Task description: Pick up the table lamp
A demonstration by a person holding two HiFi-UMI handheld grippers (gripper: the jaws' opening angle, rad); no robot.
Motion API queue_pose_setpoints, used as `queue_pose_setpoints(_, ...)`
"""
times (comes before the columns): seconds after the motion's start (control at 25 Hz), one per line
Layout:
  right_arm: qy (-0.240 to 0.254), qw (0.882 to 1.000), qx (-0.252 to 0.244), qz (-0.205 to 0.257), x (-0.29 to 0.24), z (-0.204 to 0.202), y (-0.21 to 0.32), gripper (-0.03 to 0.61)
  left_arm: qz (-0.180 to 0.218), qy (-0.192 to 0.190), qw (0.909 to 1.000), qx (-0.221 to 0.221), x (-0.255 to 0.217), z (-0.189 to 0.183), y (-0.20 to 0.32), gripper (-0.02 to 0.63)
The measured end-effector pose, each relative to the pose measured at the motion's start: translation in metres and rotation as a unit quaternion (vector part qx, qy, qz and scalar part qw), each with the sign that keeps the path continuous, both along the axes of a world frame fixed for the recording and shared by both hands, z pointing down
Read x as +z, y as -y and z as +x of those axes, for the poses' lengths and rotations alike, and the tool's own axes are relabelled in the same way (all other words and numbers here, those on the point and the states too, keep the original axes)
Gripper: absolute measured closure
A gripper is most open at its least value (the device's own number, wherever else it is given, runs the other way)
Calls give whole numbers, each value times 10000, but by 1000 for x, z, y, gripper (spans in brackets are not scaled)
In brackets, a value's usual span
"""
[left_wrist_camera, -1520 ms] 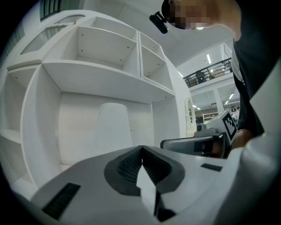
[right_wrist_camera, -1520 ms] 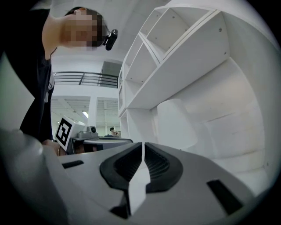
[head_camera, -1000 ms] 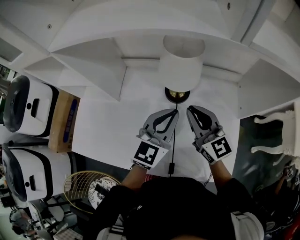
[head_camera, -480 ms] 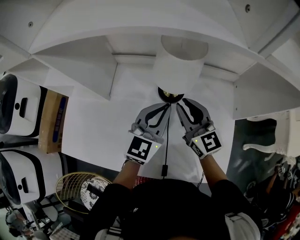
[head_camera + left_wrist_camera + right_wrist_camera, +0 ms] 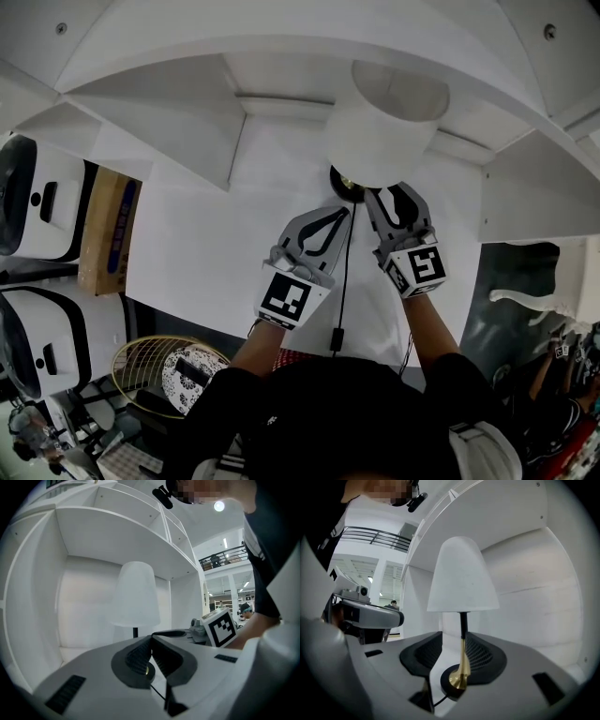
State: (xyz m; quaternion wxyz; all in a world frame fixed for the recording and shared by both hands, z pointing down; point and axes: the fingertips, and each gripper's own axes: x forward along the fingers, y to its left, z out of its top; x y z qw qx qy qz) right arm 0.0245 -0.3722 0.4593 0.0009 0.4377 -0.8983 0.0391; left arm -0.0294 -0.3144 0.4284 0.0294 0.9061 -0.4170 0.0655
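Currently, right gripper (image 5: 454,644): jaws wide, and they have just been opening. Brass stem (image 5: 462,660) of the table lamp (image 5: 461,588) stands in the gap, nearer the right-hand pad. Neither pad presses on it, so nothing is gripped. Left gripper (image 5: 151,641): tips together, empty, at 8 o'clock of the lamp's black base (image 5: 451,686).

Lamp sits upright on the white desk (image 5: 206,253), at 12 o'clock of both hands, under the shelf (image 5: 159,103) overhang. Cord (image 5: 344,272) leaves the base toward 6 o'clock and runs between the two grippers.

Handling, my reading:
- White shade (image 5: 384,127) looks light and thin. It would likely dent or tilt if squeezed, so it is no place to hold.
- Stem is slim, stiff, smooth metal and may slip or swivel in the pads.
- Weight is likely low, in the base.
- Best hold looks like the stem just above its flared foot, pads square to it, closed firmly.
- Trailing cord may drag on the lift.

Pose: both forearms reach in from 6 o'clock, grippers about level, marker cubes up. Right one points to 12 o'clock, straight at the stem. Left one angles toward 1 o'clock, tips just short of the base.
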Motion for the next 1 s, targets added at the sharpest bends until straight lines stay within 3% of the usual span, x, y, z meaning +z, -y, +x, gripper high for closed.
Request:
queue_pose_setpoints(0.76,-206,9996,182,65,16,-22,48,423,126,57,9999,-58,0,-23,1,601)
queue_pose_setpoints(1.0,-295,9993,164,149,12,-29,58,424,-67,60,9999,-125,10,-29,-4,601)
